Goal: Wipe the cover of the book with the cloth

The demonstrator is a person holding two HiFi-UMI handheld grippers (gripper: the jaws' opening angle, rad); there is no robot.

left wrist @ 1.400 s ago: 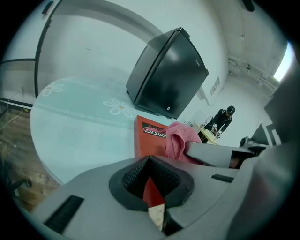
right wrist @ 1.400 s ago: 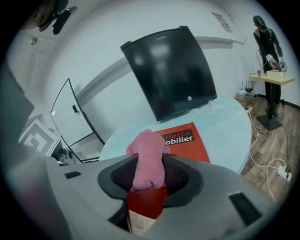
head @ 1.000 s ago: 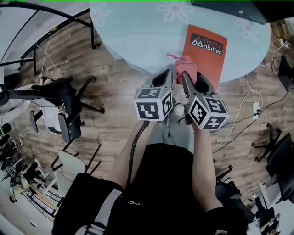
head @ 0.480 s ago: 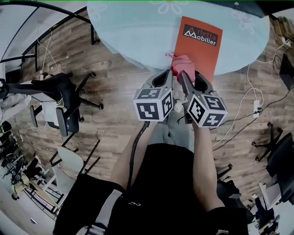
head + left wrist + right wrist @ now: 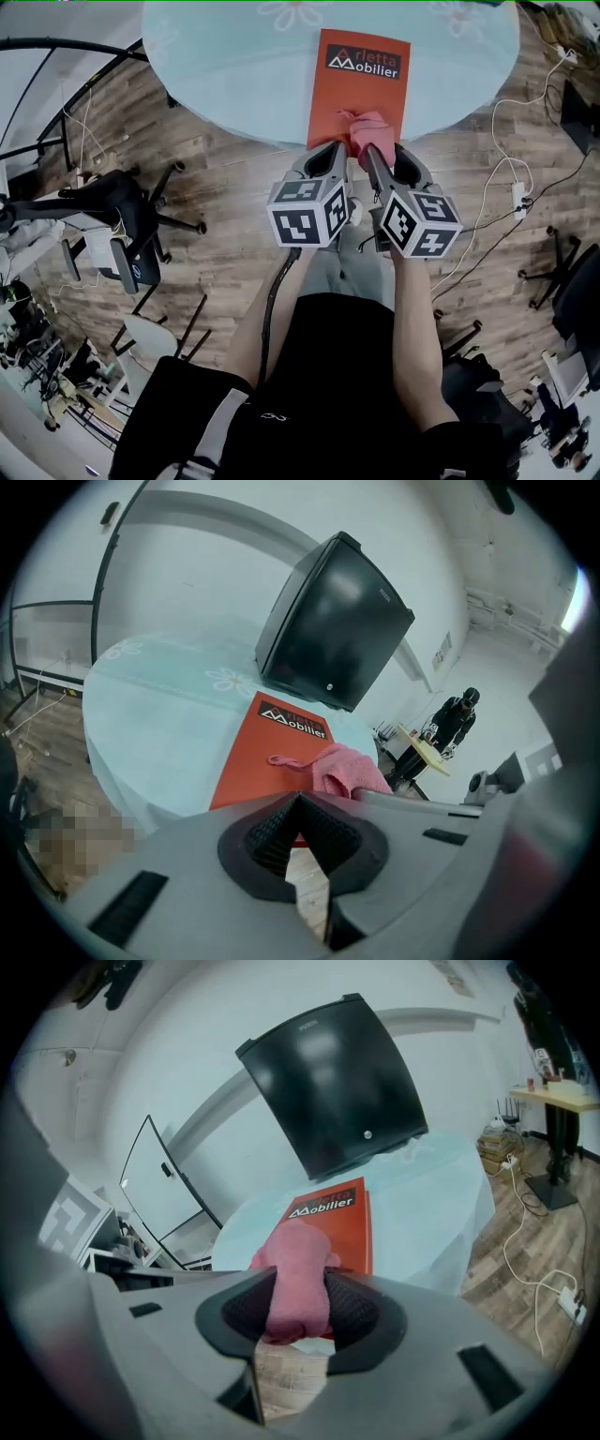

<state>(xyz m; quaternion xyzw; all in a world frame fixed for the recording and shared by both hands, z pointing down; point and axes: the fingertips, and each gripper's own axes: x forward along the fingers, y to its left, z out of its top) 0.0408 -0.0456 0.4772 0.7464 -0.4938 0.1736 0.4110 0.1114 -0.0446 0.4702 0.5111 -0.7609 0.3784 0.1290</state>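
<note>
My right claw (image 5: 375, 152) still pinches the pink cloth (image 5: 368, 127) on the orange book (image 5: 356, 89), now nearer at 12 o'clock on the counter (image 5: 234, 66). My left claw (image 5: 337, 150) is closed, empty; both hide the book's near edge.

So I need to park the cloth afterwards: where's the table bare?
The widest bare stretch of table lies left of the book, out to the rim. A narrower strip runs along its right. Crowded: the book's near end, under the cloth, and the far side by the black box.
</note>
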